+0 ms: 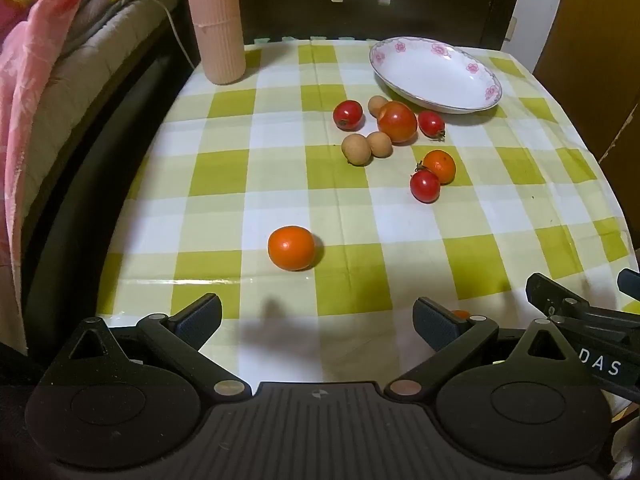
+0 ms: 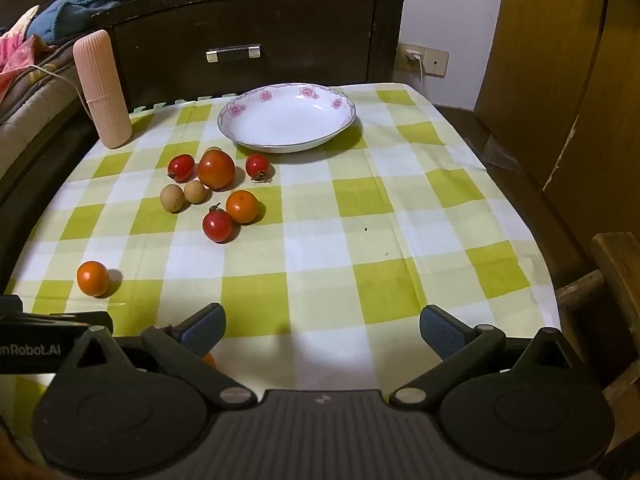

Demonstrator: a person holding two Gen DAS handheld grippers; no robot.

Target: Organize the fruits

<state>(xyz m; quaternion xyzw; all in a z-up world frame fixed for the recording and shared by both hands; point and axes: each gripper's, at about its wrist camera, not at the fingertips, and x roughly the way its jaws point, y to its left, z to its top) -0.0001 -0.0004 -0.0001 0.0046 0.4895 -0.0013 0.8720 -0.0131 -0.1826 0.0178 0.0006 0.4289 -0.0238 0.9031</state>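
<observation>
Fruit: round glossy orange tomato [image 1: 291, 247], near table's front edge; light, slippery, bruisable; grip across its middle.
Fingers: left gripper [image 1: 316, 320] and right gripper [image 2: 320, 326] both spread, empty.

Left gripper [image 1: 316, 322] fingers spread wide, right gripper [image 2: 322, 330] likewise, both level, side by side

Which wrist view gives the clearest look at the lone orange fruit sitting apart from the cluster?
The left wrist view: the lone orange fruit sits near centre, large and unobstructed, ahead of the open left gripper. In the right wrist view it appears smaller, near the left edge, still whole.
</observation>
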